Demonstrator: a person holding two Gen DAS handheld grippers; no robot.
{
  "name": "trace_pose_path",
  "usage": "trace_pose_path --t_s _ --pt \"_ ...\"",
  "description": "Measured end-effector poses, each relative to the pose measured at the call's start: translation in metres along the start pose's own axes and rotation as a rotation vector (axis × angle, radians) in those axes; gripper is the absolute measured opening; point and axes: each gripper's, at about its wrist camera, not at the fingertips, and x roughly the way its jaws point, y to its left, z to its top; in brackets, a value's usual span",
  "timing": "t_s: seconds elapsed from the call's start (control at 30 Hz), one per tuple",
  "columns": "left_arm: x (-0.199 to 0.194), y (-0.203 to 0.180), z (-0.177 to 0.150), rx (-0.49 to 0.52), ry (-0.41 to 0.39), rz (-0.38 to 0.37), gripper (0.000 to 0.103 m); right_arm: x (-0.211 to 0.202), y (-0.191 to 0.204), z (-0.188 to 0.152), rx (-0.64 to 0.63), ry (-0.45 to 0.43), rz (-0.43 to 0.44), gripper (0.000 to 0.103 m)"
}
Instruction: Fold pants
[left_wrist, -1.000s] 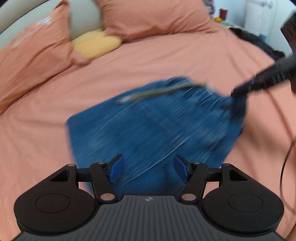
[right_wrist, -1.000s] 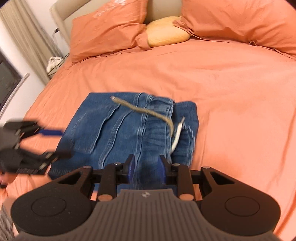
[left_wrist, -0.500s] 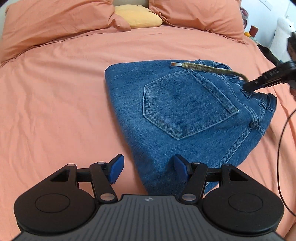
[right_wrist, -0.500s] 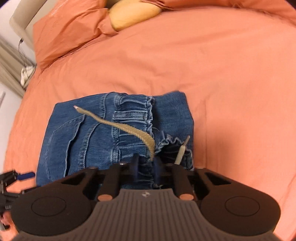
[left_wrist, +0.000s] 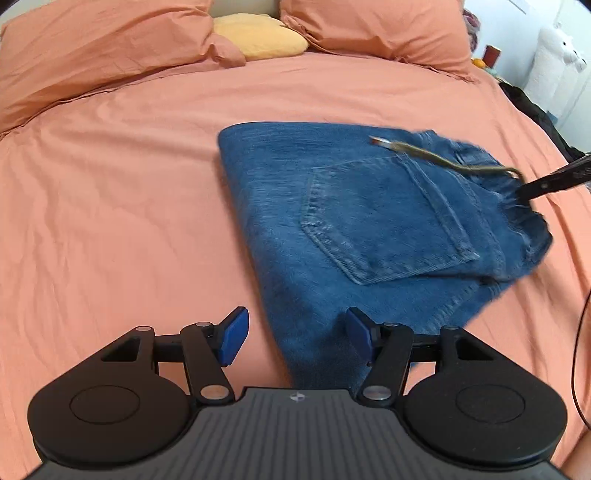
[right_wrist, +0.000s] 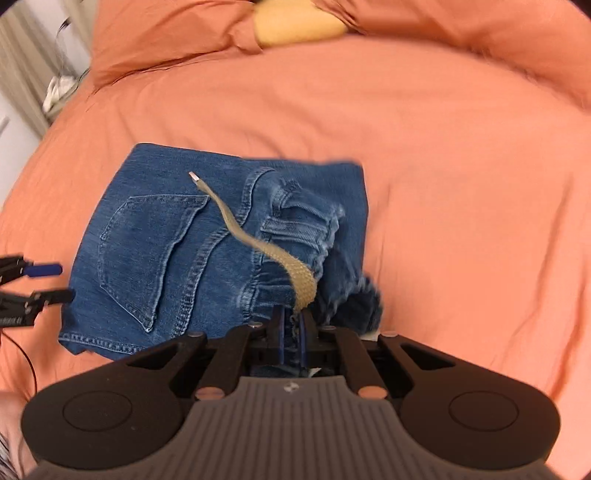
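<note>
Because the right gripper (right_wrist: 291, 323) has its jaws pinching the gathered waistband of the pants (right_wrist: 177, 254), any sideways drag could, in my judgement, pull the top layer askew and undo the fold; the loose drawstring (right_wrist: 255, 240) may also snag. Pants lie folded into a compact stack at centre of the bed (left_wrist: 110, 206), back pocket up. Left gripper (left_wrist: 295, 334), jaws spread and holding nothing, hovers over the near edge of the denim. Right wrist view, lower centre: shows the pinch itself and bunched waistband w/ drawstring. Left wrist view: shows only the right gripper's tip at right edge, plus the whole stack outline and pillows (left_wrist: 110, 48) at top.
</note>
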Motion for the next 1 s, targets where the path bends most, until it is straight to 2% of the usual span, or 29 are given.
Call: trace_pose_path --t_s 0.1,0.17,0.27,0.3,0.37,0.4,0.43,0.47,0.5,0.57,0.67,0.77,1.0 --pt "-0.006 -0.004 -0.007 0.025 0.03 -0.038 0.074 0.008 -0.011 -0.004 0.094 0.011 0.063 0.031" --pt "-0.008 -0.01 -0.014 0.057 0.044 -0.038 0.077 0.013 -0.013 -0.005 0.109 0.021 0.081 0.034" --pt "-0.003 -0.02 -0.028 0.093 0.091 -0.052 0.077 0.021 -0.008 -0.006 0.11 0.043 0.054 0.034" --pt "0.0 -0.023 -0.032 0.11 0.111 -0.055 0.077 0.024 -0.005 -0.004 0.11 0.049 0.036 0.028" --pt "0.006 -0.031 -0.041 0.148 0.125 -0.02 0.073 0.021 0.003 -0.003 0.093 0.039 0.015 0.0" --pt "0.01 -0.034 -0.045 0.161 0.129 0.02 0.067 0.014 0.007 -0.002 0.066 0.024 0.004 0.0" --pt "0.013 -0.036 -0.047 0.166 0.129 0.05 0.044 0.005 0.011 -0.001 0.044 0.0 0.014 0.0" --pt "0.015 -0.034 -0.048 0.151 0.129 0.056 0.029 -0.008 0.017 0.002 0.026 -0.03 0.027 0.0" --pt "0.016 -0.032 -0.047 0.123 0.128 0.057 0.028 -0.022 0.023 0.005 0.011 -0.062 0.044 0.0" --pt "0.015 -0.028 -0.046 0.101 0.117 0.069 0.016 -0.051 0.035 0.009 -0.01 -0.123 0.076 0.0" --pt "0.012 -0.025 -0.047 0.098 0.117 0.095 0.011 -0.082 0.048 0.007 -0.062 -0.181 0.077 0.0" --pt "0.008 -0.02 -0.05 0.087 0.117 0.101 0.009 -0.087 0.035 -0.008 -0.026 -0.163 0.041 0.0" --pt "0.017 -0.028 -0.051 0.141 0.169 0.143 0.008 -0.027 -0.013 -0.06 0.109 -0.006 -0.012 0.0"
